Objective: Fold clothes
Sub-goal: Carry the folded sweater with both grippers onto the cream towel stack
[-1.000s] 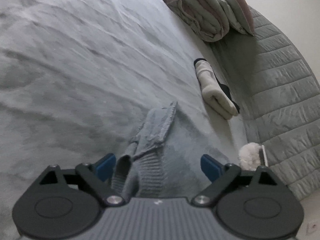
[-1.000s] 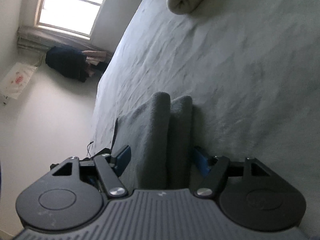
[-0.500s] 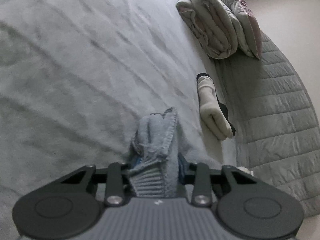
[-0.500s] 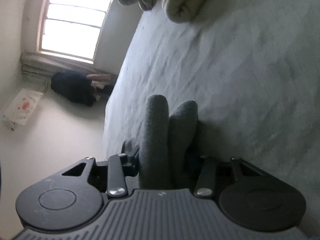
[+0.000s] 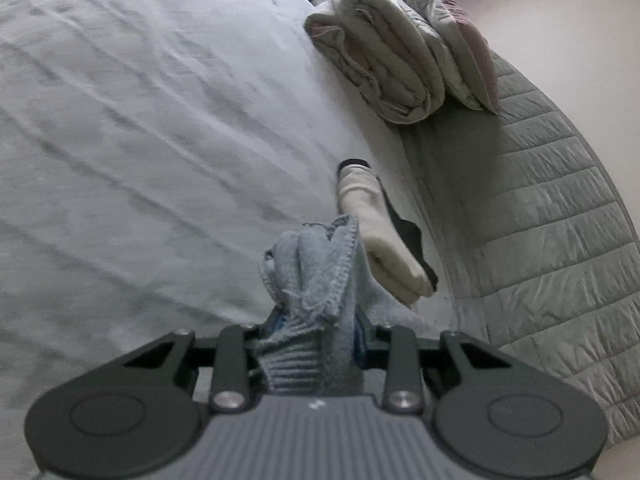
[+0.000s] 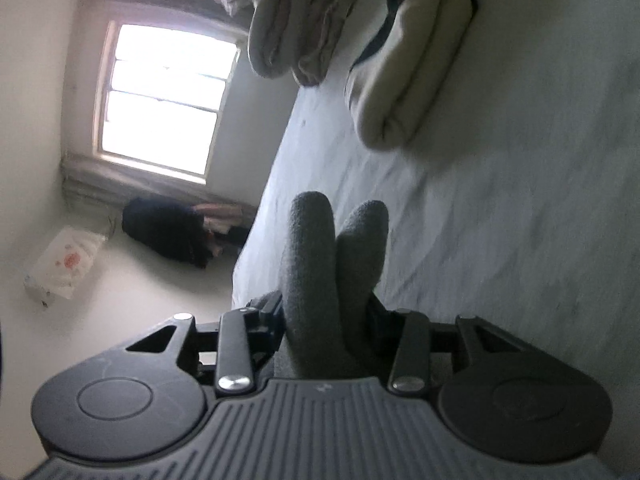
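Observation:
A grey knitted garment (image 5: 316, 276) is bunched between the jaws of my left gripper (image 5: 318, 326), which is shut on its ribbed edge, lifted over the pale bedsheet (image 5: 140, 140). In the right wrist view my right gripper (image 6: 326, 312) is shut on another part of the grey garment (image 6: 320, 264), whose two folds stick up ahead of the fingers. A folded cream garment (image 5: 384, 248) with something dark under it lies beyond the left gripper, near the quilted headboard (image 5: 540, 200). The same cream bundle (image 6: 404, 68) shows in the right wrist view.
Rolled white and pink bedding (image 5: 396, 52) is stacked at the bed's far corner. Off the bed in the right wrist view are a window (image 6: 164, 100), a dark pile of clothes (image 6: 172, 232) and a white bag (image 6: 64, 264) on the floor.
Both grippers went from open around the grey garment to shut on it, then lifted it. The views have swung, bringing the folded cream bundle and the bedding closer.

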The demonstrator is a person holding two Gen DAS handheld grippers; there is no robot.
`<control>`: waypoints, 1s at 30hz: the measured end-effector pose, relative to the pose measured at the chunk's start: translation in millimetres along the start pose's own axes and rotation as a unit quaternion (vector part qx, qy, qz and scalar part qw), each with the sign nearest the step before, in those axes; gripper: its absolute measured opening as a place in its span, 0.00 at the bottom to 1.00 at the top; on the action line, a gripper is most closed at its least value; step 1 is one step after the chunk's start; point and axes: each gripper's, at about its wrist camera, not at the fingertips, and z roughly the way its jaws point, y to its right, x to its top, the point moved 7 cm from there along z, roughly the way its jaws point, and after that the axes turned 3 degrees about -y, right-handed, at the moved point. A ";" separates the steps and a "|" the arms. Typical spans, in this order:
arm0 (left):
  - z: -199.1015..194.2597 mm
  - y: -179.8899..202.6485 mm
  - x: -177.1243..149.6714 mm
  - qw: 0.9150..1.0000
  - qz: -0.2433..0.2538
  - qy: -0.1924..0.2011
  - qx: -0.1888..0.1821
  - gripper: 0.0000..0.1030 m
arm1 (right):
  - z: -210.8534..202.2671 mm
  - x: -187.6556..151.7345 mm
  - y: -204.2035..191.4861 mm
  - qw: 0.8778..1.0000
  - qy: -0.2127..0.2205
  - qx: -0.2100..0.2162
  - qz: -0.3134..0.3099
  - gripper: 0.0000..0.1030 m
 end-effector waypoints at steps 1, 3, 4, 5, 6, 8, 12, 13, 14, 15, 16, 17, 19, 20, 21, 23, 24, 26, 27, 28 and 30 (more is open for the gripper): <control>3.3 4.8 -0.2 1.000 0.002 -0.003 0.001 0.32 | -4.1 3.8 0.4 1.000 0.007 0.002 0.005 0.42; 9.6 15.1 -0.1 1.000 0.007 -0.009 0.003 0.32 | -13.2 8.0 3.2 1.000 0.025 0.002 0.015 0.42; 12.4 21.3 0.6 1.000 0.012 -0.011 0.006 0.32 | -17.8 9.6 4.7 0.999 0.035 0.003 0.020 0.42; 15.3 27.6 1.2 1.000 0.016 -0.014 0.008 0.32 | -20.8 11.9 6.8 0.999 0.040 0.002 0.027 0.42; 18.1 33.6 2.0 1.000 0.021 -0.015 0.009 0.32 | -23.1 14.4 9.0 0.998 0.044 0.000 0.036 0.42; 24.2 43.8 4.2 1.000 0.025 -0.015 0.008 0.32 | -26.9 20.8 11.4 0.998 0.046 -0.004 0.047 0.42; 43.9 55.9 12.0 1.000 0.005 -0.017 0.005 0.32 | -25.2 48.8 2.6 0.998 0.051 -0.012 0.044 0.42; 50.4 59.0 15.1 1.000 0.000 -0.016 0.006 0.32 | -24.7 58.2 -0.5 0.998 0.054 -0.013 0.040 0.42; 57.3 62.4 18.5 1.000 -0.006 -0.013 0.008 0.32 | -23.8 67.5 -2.3 0.998 0.055 -0.013 0.038 0.42; 64.5 66.0 22.1 1.000 -0.011 -0.011 0.009 0.32 | -21.6 76.8 -3.5 0.998 0.054 -0.015 0.037 0.42; 71.1 69.8 25.8 1.000 -0.016 -0.008 0.010 0.32 | -18.8 86.2 -4.7 0.998 0.054 -0.019 0.036 0.42; 77.4 73.9 29.5 1.000 -0.020 -0.005 0.011 0.32 | -16.0 96.1 -5.7 0.998 0.053 -0.025 0.034 0.42; 90.2 82.0 38.1 1.000 -0.024 0.001 0.012 0.32 | -9.6 117.4 -7.4 0.998 0.051 -0.037 0.030 0.42; 96.0 85.9 42.4 1.000 -0.026 0.005 0.012 0.32 | -5.8 128.6 -8.0 0.998 0.048 -0.042 0.029 0.42; 101.2 89.5 46.6 0.999 -0.029 0.010 0.012 0.32 | -4.1 139.4 -7.9 0.998 0.046 -0.043 0.030 0.42; 112.1 97.1 55.8 0.999 -0.035 0.021 0.008 0.32 | 1.1 160.7 -7.7 0.998 0.043 -0.042 0.028 0.42; 117.5 100.8 60.4 0.999 -0.038 0.026 0.006 0.32 | 4.4 171.2 -8.1 0.998 0.044 -0.044 0.025 0.42; 128.7 108.1 69.7 0.998 -0.044 0.037 0.003 0.32 | 11.5 192.0 -9.3 0.998 0.047 -0.050 0.016 0.42; 134.7 111.3 74.4 0.998 -0.047 0.042 0.001 0.32 | 15.0 200.0 -8.1 0.997 0.049 -0.052 0.012 0.42; 140.3 113.7 78.4 0.998 -0.050 0.047 0.000 0.32 | 18.5 207.0 -6.2 0.997 0.051 -0.054 0.009 0.42; 152.1 116.9 85.5 0.997 -0.055 0.055 0.000 0.32 | 25.6 220.9 -2.4 0.997 0.054 -0.058 0.002 0.42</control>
